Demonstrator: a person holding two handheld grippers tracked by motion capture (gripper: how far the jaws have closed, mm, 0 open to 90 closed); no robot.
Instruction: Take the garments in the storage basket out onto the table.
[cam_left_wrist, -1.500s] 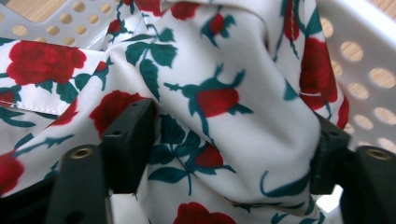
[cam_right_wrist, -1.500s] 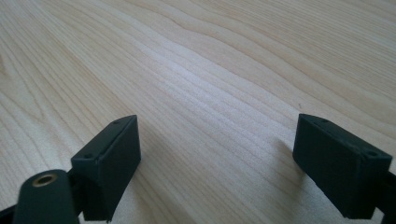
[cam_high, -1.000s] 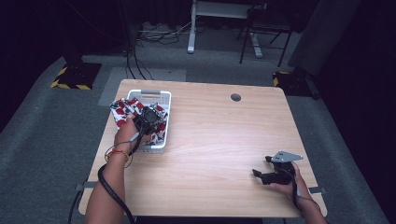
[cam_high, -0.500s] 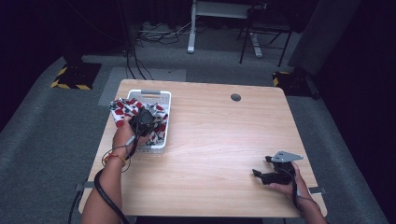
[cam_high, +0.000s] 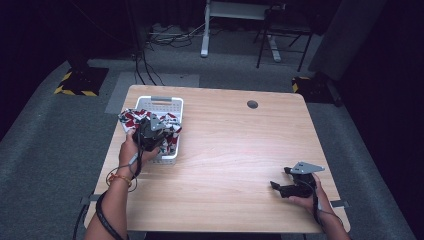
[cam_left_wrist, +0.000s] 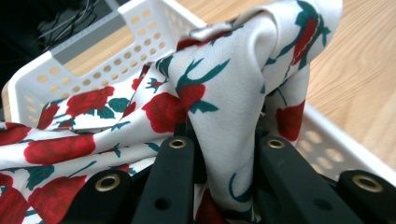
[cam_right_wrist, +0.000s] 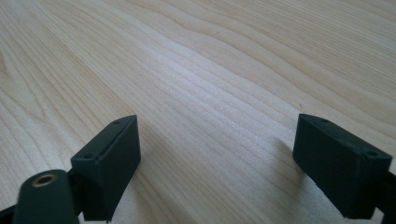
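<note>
A white cloth printed with red roses (cam_high: 131, 118) lies bunched in a white perforated basket (cam_high: 165, 102) at the table's left and spills over its left rim. My left gripper (cam_high: 150, 131) hovers over the basket's near half, shut on a fold of the cloth. Its jaws have just been closing. In the left gripper view the fold (cam_left_wrist: 224, 93) stands up between the two black jaws, pinched, with the basket wall (cam_left_wrist: 56, 70) behind. My right gripper (cam_high: 280, 187) rests low at the table's near right, open, with bare wood (cam_right_wrist: 210, 56) between its fingers.
The wooden table (cam_high: 235, 145) has a round cable hole (cam_high: 252, 104) near its far edge. Beyond it, on the grey carpet, stand desk legs and a chair (cam_high: 280, 30), with yellow-black striped blocks (cam_high: 75, 90) at the left.
My left gripper has shifted slightly left and risen, drawing a fold of the rose cloth up with it. The right gripper has stayed put.
</note>
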